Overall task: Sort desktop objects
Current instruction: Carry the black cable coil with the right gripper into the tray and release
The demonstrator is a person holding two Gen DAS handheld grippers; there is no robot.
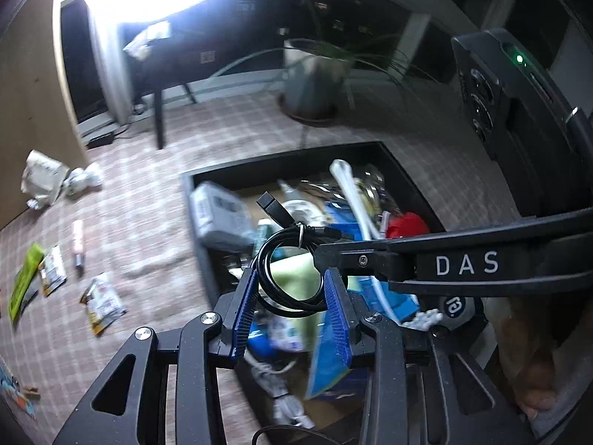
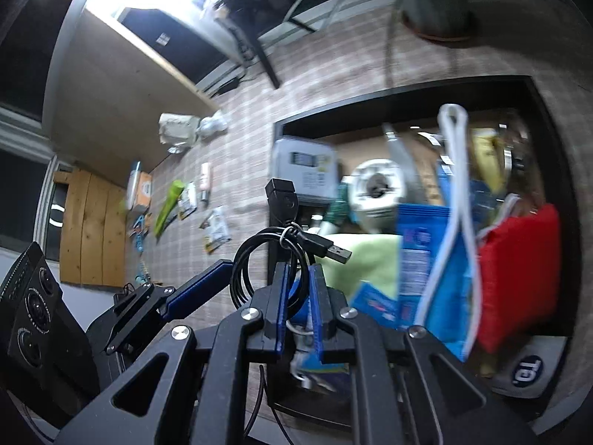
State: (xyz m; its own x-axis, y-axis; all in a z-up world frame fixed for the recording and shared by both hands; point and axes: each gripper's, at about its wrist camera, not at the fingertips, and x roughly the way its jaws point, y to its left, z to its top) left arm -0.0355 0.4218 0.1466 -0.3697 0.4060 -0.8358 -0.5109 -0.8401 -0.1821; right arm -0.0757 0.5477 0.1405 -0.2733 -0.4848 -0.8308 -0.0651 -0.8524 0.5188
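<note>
the coiled black usb cable (image 2: 270,270), bound with a small wire tie, hangs in the air above the near-left corner of the black tray (image 2: 404,91), between the two grippers. the right gripper (image 2: 299,285) has its blue pads drawn close together around the right side of the coil, pinching the strands; the usb-a plug (image 2: 335,251) sticks out to the right above the fingers, and the other black connector end (image 2: 281,200) stands up at the top of the coil. in the left wrist view the same cable (image 1: 287,270) sits between the blue pads of the left gripper (image 1: 292,298), which stand apart wider than the coil; the left pad lies against the coil's edge, but whether the right pad touches it is not clear. the right gripper's black finger (image 1: 352,256), marked "das" further back, reaches in from the right and meets the coil at its right side.

the tray sits on a checked tablecloth (image 1: 148,244) and is crowded: a grey-white box (image 2: 304,165), a roll of tape (image 2: 376,191), blue packets (image 2: 418,244), a pale green cloth (image 2: 370,259), a red pouch (image 2: 519,270), a white cable loop (image 2: 454,170). to the left of the tray, well apart from it, lie a green packet (image 1: 24,283), small snack sachets (image 1: 102,302) and a pink tube (image 1: 78,243). a potted plant (image 1: 315,78) stands beyond the tray.
</note>
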